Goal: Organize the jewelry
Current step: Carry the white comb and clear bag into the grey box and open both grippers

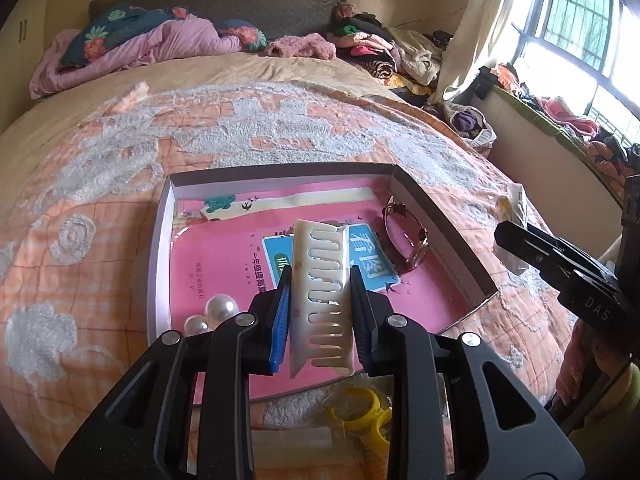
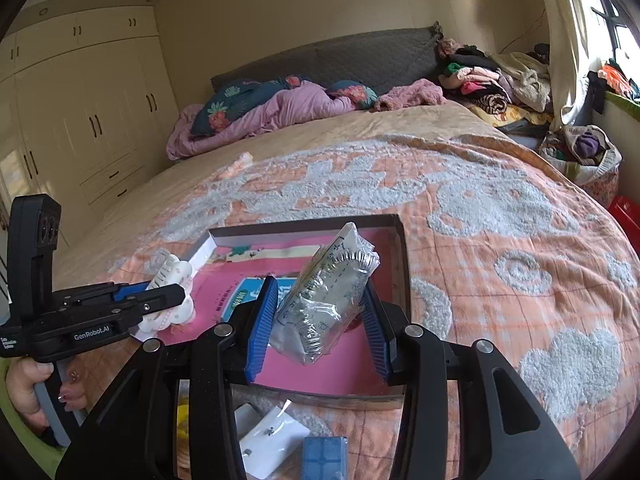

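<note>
A shallow box (image 1: 440,216) with a pink printed liner lies on the bed. My left gripper (image 1: 320,304) is shut on a white claw hair clip (image 1: 320,280) and holds it above the box's near part; it also shows in the right wrist view (image 2: 172,280). My right gripper (image 2: 320,316) is shut on a clear plastic bag with a silver chain inside (image 2: 328,296), over the box (image 2: 400,256). In the box lie two pearl beads (image 1: 212,312) at the near left and a gold-toned bracelet (image 1: 404,236) at the right.
A yellow ring-shaped item (image 1: 360,412) lies on the bed in front of the box. A white earring card (image 2: 268,436) and a small blue box (image 2: 324,456) lie near the box's front edge. Pillows and clothes are piled at the headboard (image 1: 224,4).
</note>
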